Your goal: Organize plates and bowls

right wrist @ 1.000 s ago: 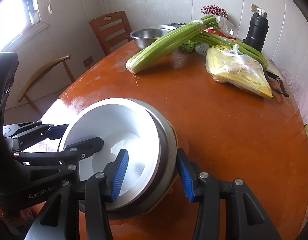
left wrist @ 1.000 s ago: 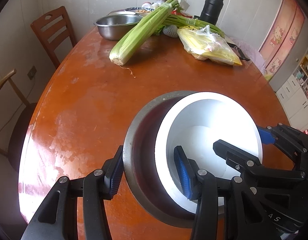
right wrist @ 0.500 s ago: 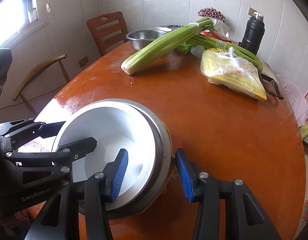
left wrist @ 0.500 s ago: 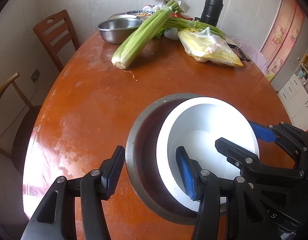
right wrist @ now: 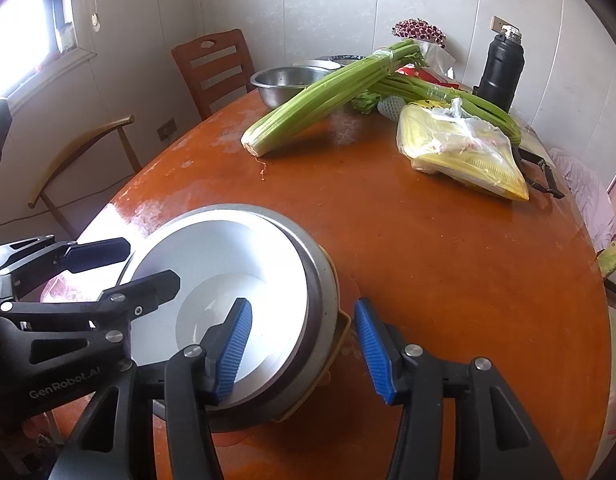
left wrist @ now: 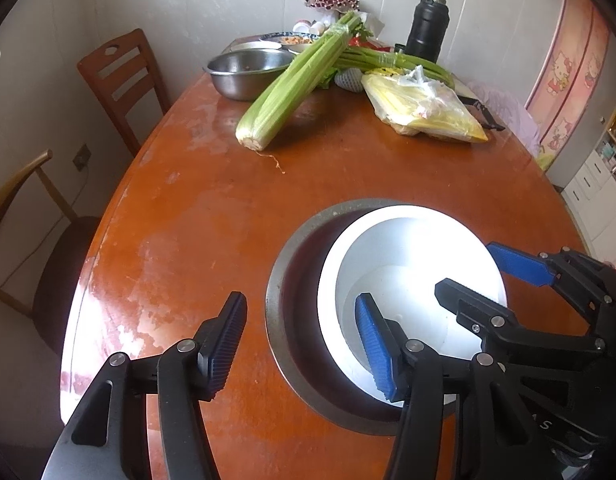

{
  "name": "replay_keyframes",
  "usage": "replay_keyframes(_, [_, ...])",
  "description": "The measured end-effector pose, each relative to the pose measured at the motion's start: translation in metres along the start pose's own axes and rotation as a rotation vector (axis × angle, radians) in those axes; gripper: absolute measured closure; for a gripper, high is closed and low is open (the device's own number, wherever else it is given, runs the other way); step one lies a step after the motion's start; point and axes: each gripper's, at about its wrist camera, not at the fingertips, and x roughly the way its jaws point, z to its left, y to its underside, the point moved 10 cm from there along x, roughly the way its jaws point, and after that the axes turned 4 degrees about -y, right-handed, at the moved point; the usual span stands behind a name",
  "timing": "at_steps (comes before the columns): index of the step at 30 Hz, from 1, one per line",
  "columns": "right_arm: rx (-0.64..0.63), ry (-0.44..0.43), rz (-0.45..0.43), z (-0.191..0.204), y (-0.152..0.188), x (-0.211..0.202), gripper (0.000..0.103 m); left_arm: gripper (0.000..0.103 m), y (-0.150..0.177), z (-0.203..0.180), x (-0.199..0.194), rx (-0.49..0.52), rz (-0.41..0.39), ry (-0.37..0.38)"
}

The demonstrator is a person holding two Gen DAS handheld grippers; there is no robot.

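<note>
At the near edge of the worktop, my left hand-held gripper straddles the left wall of the metal bowl: one finger stands outside the rim, the other inside the white bowl that sits nested in it. Its jaws are opening, and the pads press on nothing. My right hand-held gripper straddles the opposite wall in the same way, one finger inside the white bowl and one outside the metal bowl; its jaws are opening too, released from the rim. Both bowls rest on the worktop near its front edge, the white one leaning toward the right side of the metal one, with a thin yellowish edge showing under the metal bowl on that side.

Past the bowls the middle of the worktop is bare wood. Toward the far edge lies a bundle of celery, its cut end pointing at me, its top resting on a second steel bowl. Just right of it sits a yellow packet in a clear plastic bag. A black flask stands at the far edge near the wall, and a wooden chair stands beyond the far left edge.
</note>
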Motion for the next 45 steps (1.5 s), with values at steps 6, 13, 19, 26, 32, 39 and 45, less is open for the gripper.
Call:
replay_keyframes(6, [0.0, 0.004, -0.007, 0.0, 0.0, -0.004, 0.05, 0.044, -0.003, 0.004, -0.013, -0.029, -0.024, -0.018])
replay_keyframes(13, [-0.002, 0.0, -0.047, 0.0, -0.001, -0.02, 0.049, 0.044, -0.001, 0.0, -0.031, -0.044, -0.057, -0.018])
replay_keyframes(19, [0.001, -0.001, -0.103, -0.002, 0.001, -0.042, 0.046, 0.044, 0.007, -0.006, -0.048, -0.057, -0.087, -0.024])
replay_keyframes(26, [0.001, 0.001, -0.162, -0.004, 0.009, -0.068, 0.042, 0.044, 0.021, -0.015, -0.068, -0.073, -0.121, -0.036])
replay_keyframes(32, [0.001, 0.007, -0.194, -0.003, 0.028, -0.087, 0.039, 0.043, 0.043, -0.022, -0.081, -0.087, -0.146, -0.051])
replay_keyframes(39, [0.003, 0.011, -0.204, -0.005, 0.062, -0.098, 0.036, 0.043, 0.075, -0.03, -0.088, -0.096, -0.152, -0.056])
replay_keyframes(45, [0.011, 0.019, -0.211, -0.005, 0.083, -0.104, 0.034, 0.043, 0.098, -0.034, -0.089, -0.097, -0.149, -0.067])
